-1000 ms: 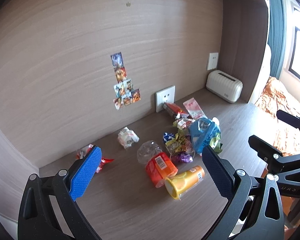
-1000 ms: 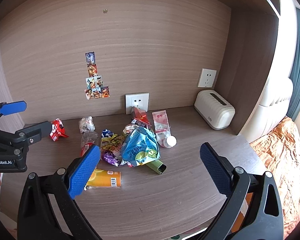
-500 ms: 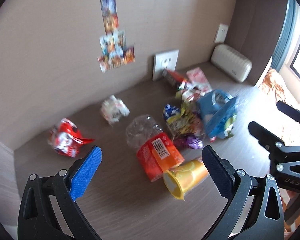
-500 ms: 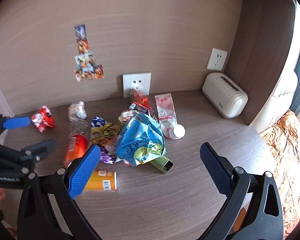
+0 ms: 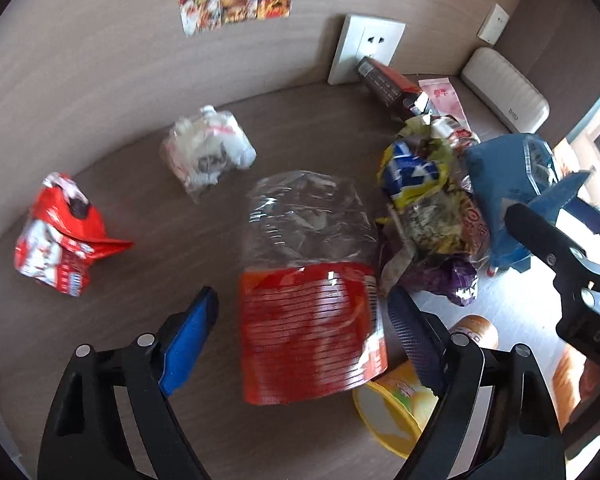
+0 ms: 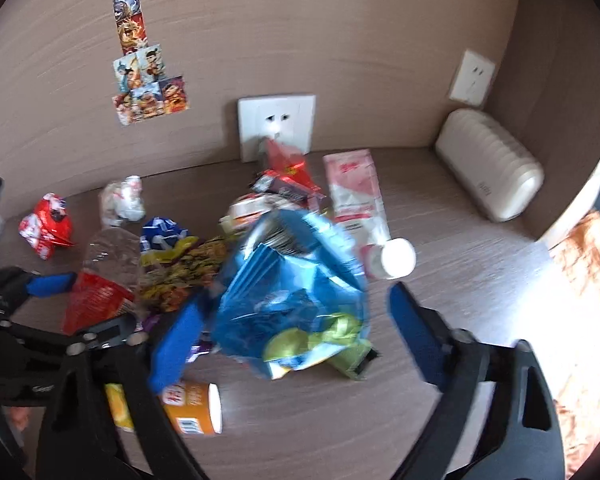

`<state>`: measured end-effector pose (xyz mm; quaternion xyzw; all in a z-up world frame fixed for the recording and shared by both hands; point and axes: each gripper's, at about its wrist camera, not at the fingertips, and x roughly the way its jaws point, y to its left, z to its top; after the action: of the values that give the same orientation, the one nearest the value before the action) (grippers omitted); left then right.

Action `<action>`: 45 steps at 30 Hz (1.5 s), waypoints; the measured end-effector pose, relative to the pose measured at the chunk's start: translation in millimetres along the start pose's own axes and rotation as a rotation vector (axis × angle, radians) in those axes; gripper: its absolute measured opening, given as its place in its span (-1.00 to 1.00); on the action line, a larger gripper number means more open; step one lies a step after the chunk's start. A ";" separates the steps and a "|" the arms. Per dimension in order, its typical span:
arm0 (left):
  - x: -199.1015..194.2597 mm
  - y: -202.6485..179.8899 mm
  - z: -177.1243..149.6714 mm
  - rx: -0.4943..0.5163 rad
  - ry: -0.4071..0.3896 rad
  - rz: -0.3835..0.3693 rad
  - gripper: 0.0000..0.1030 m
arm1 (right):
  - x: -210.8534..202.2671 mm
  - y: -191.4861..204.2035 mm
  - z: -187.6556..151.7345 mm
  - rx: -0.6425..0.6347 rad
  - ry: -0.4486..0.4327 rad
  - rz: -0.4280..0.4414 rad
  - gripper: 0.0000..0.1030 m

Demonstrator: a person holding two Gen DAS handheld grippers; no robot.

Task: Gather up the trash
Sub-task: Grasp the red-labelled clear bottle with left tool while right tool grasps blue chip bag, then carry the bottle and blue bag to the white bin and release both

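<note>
A crushed clear plastic bottle with a red label (image 5: 312,296) lies on the wooden desk, between the open fingers of my left gripper (image 5: 304,320); I cannot tell whether the pads touch it. The bottle also shows in the right wrist view (image 6: 100,280). My right gripper (image 6: 296,336) is open, its fingers either side of a blue snack bag (image 6: 296,296), which also shows in the left wrist view (image 5: 508,188). A yellow-orange paper cup (image 6: 192,404) lies by the left finger. Mixed wrappers (image 5: 428,200) sit between bottle and bag.
A red wrapper (image 5: 56,236) and a crumpled clear bag (image 5: 208,152) lie to the left. A pink carton (image 6: 354,188), a white-capped bottle (image 6: 392,258) and a red box (image 5: 388,84) lie near the wall socket (image 6: 276,124). A white appliance (image 6: 492,172) stands at the right.
Both grippers have come down and forward toward the trash pile. The left now straddles the red-label bottle, the right straddles the blue bag. Both stay open.
</note>
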<state>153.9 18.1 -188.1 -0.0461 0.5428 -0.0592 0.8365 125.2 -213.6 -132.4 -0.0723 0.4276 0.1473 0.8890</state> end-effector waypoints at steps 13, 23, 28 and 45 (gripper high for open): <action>7.0 -9.3 2.4 0.109 -0.059 0.063 0.25 | -20.0 -5.2 2.6 0.048 -0.055 0.021 0.42; -70.0 -7.4 8.9 0.193 -0.210 0.125 0.25 | -76.2 -12.6 7.3 0.042 -0.178 -0.003 0.42; -101.5 -38.9 7.9 0.261 -0.265 0.050 0.25 | -103.3 -27.5 -2.2 0.064 -0.215 -0.023 0.42; -85.3 -235.6 -29.6 0.744 -0.244 -0.205 0.26 | -186.8 -127.1 -109.3 0.256 -0.201 -0.292 0.42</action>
<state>80.9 -202.5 -89.9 0.1994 0.3735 -0.3289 0.8441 -24.9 -399.1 -54.3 -0.0052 0.3371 -0.0320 0.9409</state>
